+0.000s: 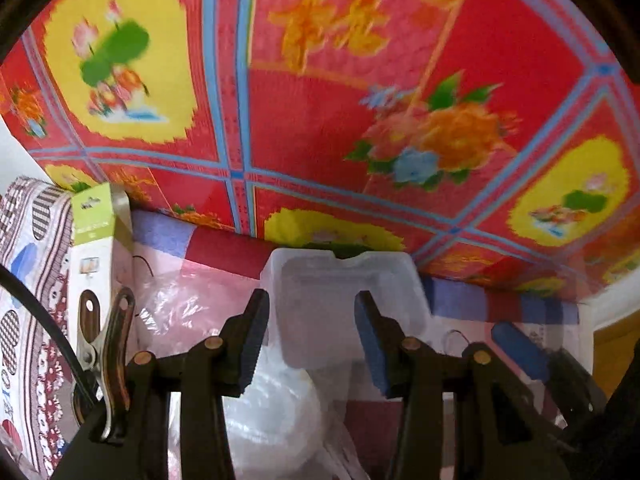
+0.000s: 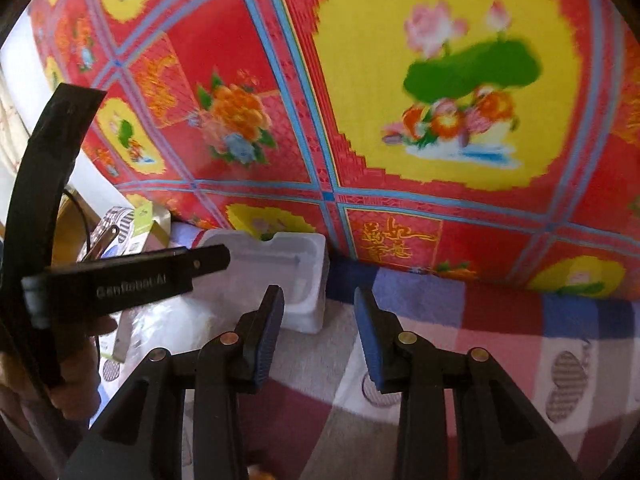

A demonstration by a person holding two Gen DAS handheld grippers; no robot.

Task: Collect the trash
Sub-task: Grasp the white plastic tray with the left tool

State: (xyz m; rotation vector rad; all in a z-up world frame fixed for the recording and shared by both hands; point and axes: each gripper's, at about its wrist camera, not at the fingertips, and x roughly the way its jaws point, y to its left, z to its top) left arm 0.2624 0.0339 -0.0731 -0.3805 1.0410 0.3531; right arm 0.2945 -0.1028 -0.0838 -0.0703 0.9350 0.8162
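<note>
A white foam packing block (image 1: 344, 300) (image 2: 276, 276) lies on a checked blanket at the edge of a red flowered mat. My left gripper (image 1: 311, 296) is open just above the block. The block is wider than the gap and shows behind both fingers, and the pads do not press on it. A crumpled clear plastic bag (image 1: 276, 408) lies under the left gripper. My right gripper (image 2: 319, 292) is open and holds nothing, just right of the block. In the right wrist view my left gripper (image 2: 216, 258) shows side-on, with a hand (image 2: 76, 380) holding it.
A green and white carton (image 1: 96, 240) and a metal spring clip (image 1: 108, 352) sit left of the block. The red flowered mat (image 2: 440, 100) fills the far side. The checked blanket (image 2: 500, 320) runs along the near side. A black cable (image 1: 40, 312) crosses the left corner.
</note>
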